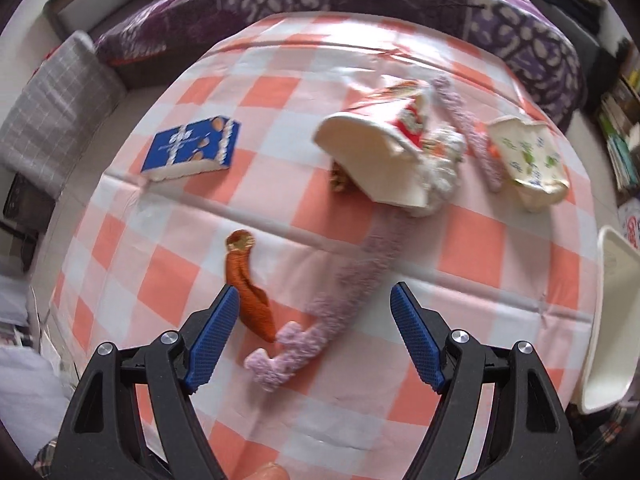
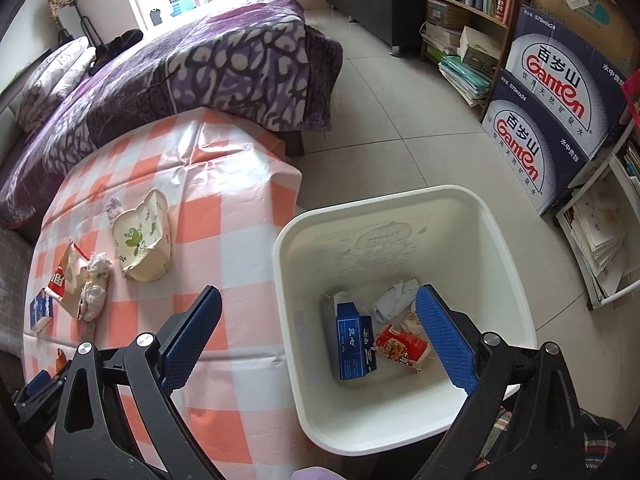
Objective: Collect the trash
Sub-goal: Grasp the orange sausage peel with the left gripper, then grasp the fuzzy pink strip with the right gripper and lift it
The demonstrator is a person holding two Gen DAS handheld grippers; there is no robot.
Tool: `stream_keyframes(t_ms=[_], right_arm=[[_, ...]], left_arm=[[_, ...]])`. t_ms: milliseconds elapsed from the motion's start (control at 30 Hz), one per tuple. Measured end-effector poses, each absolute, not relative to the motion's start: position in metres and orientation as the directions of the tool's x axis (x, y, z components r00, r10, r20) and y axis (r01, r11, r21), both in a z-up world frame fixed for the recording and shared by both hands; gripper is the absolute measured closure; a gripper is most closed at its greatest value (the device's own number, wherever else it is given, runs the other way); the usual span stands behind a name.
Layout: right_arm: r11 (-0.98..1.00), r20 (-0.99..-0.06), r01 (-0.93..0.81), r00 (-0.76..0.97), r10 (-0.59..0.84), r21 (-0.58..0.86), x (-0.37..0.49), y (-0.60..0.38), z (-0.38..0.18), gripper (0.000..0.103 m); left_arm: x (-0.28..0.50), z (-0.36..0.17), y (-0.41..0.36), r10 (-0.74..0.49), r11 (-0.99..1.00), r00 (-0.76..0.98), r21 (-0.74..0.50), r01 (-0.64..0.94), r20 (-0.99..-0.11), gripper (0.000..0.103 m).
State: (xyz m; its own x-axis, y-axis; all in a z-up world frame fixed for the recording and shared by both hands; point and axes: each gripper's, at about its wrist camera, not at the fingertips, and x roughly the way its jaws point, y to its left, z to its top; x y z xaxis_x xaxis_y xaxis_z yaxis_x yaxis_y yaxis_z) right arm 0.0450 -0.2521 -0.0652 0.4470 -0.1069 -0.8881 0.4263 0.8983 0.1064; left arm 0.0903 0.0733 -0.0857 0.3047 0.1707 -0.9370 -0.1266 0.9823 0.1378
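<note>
While over bin (image 2: pixel 404 216) — right claw (image 2: pixel 320 338) wide, empty

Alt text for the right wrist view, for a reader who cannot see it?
The open, empty right gripper hangs over a white bin holding a blue carton, a red wrapper and crumpled paper. More trash lies left on the checked tablecloth.
</note>
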Motion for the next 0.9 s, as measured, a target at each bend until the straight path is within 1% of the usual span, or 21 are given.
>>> stream_keyframes(t_ms=[67, 133, 200, 267, 300, 367, 433, 500, 633, 733, 900], right_arm=[[0.910, -0.895, 0.401, 0.439, -0.085, 0.110, 0.049, -0.242, -0.069, 0.009], [0.917, -0.904, 0.379, 0.424, -0.055, 0.122, 0.053, -0.231, -0.073, 0.009], [0.922, -0.913, 0.361, 0.408, -0.023, 0.138, 0.056, -0.220, -0.080, 0.009], [0.927, -0.923, 0.335, 0.384, 0.028, 0.167, 0.062, -0.207, -0.087, 0.010], [0.928, -0.927, 0.323, 0.372, 0.058, 0.188, 0.065, -0.202, -0.089, 0.010], [0.926, -0.932, 0.302, 0.342, 0.118, 0.228, 0.072, -0.186, -0.096, 0.010], [0.930, -0.937, 0.278, 0.315, 0.149, 0.241, 0.078, -0.168, -0.101, 0.010], [0.938, -0.944, 0.255, 0.292, 0.156, 0.234, 0.082, -0.148, -0.104, 0.010], [0.942, -0.950, 0.232, 0.252, 0.182, 0.242, 0.090, -0.111, -0.112, 0.010], [0.935, -0.948, 0.228, 0.228, 0.221, 0.272, 0.097, -0.082, -0.119, 0.011], [0.934, -0.945, 0.215, 0.225, 0.236, 0.285, 0.104, -0.041, -0.121, 0.012]], left_arm=[[0.095, -0.092, 0.099, 0.149, 0.971, 0.270, 0.089, -0.222, -0.951, 0.028], [0.097, -0.101, 0.119, 0.103, 0.956, 0.232, 0.032, -0.291, -0.967, 0.042], [0.096, -0.111, 0.136, 0.055, 0.940, 0.203, -0.018, -0.341, -0.978, 0.047], [0.093, -0.117, 0.147, 0.025, 0.930, 0.201, -0.052, -0.364, -0.979, 0.050], [0.093, -0.115, 0.147, 0.031, 0.932, 0.212, -0.048, -0.358, -0.977, 0.050], [0.094, -0.115, 0.144, 0.051, 0.944, 0.214, -0.023, -0.329, -0.976, 0.056], [0.094, -0.115, 0.140, 0.107, 0.957, 0.211, 0.043, -0.286, -0.972, 0.080], [0.094, -0.113, 0.139, 0.117, 0.963, 0.217, 0.057, -0.264, -0.969, 0.081], [0.091, -0.104, 0.153, 0.065, 0.957, 0.235, -0.006, -0.289, -0.970, 0.083], [0.091, -0.087, 0.165, 0.058, 0.953, 0.276, -0.030, -0.302, -0.959, 0.084], [0.085, -0.061, 0.179, 0.041, 0.945, 0.347, -0.076, -0.317, -0.937, 0.084]])
